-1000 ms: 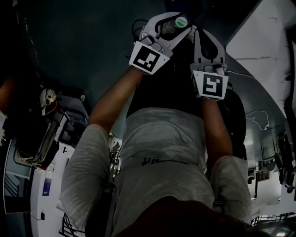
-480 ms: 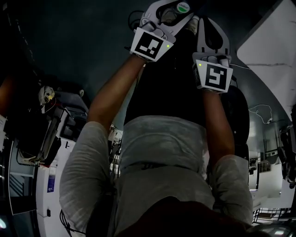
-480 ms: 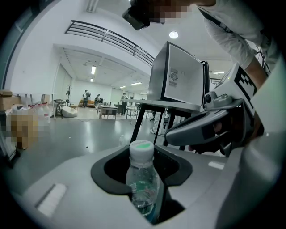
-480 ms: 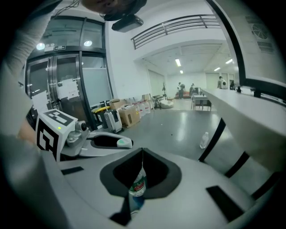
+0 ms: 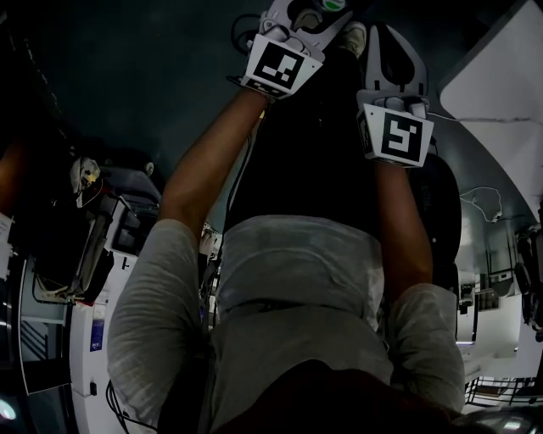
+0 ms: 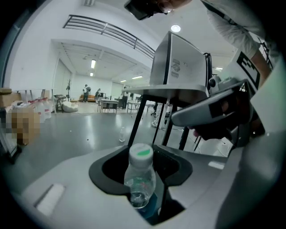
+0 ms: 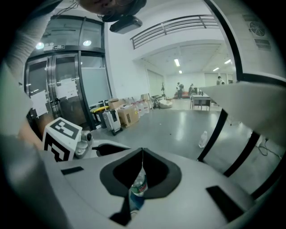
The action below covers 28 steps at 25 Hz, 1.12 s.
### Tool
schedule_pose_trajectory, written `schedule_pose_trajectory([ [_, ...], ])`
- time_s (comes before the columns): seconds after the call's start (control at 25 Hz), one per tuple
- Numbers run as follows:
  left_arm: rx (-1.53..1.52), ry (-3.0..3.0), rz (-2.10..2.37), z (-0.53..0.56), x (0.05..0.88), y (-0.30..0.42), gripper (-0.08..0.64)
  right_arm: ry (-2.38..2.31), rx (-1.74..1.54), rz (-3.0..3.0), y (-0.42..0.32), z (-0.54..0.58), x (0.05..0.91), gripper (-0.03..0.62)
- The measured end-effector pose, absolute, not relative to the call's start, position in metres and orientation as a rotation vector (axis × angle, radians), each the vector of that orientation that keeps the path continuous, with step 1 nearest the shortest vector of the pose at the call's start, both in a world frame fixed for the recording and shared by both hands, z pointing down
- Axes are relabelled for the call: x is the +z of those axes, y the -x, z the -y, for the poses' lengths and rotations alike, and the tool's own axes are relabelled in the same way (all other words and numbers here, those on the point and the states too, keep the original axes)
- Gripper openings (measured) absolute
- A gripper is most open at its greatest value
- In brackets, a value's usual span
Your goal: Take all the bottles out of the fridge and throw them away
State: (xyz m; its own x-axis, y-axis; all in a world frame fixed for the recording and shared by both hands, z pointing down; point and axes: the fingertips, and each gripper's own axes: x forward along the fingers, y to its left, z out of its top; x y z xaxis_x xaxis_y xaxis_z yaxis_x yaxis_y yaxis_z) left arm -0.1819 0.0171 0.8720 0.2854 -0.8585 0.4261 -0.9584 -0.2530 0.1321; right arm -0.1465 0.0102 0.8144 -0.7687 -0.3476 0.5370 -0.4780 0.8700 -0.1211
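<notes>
A clear bottle [image 6: 140, 176] with a white, green-marked cap stands between the black pads of my left gripper [image 6: 154, 150], which is shut on its body. In the head view that gripper [image 5: 318, 12] is at the top edge, and the bottle's cap [image 5: 332, 4] just shows. My right gripper [image 5: 392, 38] hangs beside it to the right. Its jaw tips [image 7: 142, 152] meet. Through the slit under them I see another labelled bottle [image 7: 138, 188] over something blue. I cannot tell whether that bottle touches the pads.
A grey box [image 6: 178, 67] rests on a stand with black legs [image 6: 138, 125] just ahead. One loose bottle [image 6: 121, 134] stands on the shiny floor beyond. A white slab [image 5: 496, 76] is at the right, and carts and gear [image 5: 102, 220] are at the left.
Both grippers have slid toward the top of the head view, away from my body. The held bottle's cap is now almost out of frame. Neither grip looks different.
</notes>
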Motion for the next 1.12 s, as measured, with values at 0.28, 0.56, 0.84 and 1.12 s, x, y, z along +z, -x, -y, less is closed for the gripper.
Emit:
schedule_pose_trajectory([
  [0.28,0.401,-2.18,1.654,-0.035,0.859,0.157,0.163,-0.611,0.371,2.546,0.131,-0.018,0.791,0.009],
  [0.56,0.324,-2.158,1.728,-0.024,0.815,0.18,0.163,-0.572,0.361,2.572,0.151,-0.016,0.764,0.009],
  [0.84,0.266,-2.178,1.826,-0.009,0.736,0.193,0.162,-0.55,0.315,2.628,0.159,-0.006,0.704,0.009],
  [1.12,0.157,-2.207,1.85,-0.008,0.662,0.193,0.162,-0.59,0.326,2.657,0.164,0.012,0.639,0.009],
])
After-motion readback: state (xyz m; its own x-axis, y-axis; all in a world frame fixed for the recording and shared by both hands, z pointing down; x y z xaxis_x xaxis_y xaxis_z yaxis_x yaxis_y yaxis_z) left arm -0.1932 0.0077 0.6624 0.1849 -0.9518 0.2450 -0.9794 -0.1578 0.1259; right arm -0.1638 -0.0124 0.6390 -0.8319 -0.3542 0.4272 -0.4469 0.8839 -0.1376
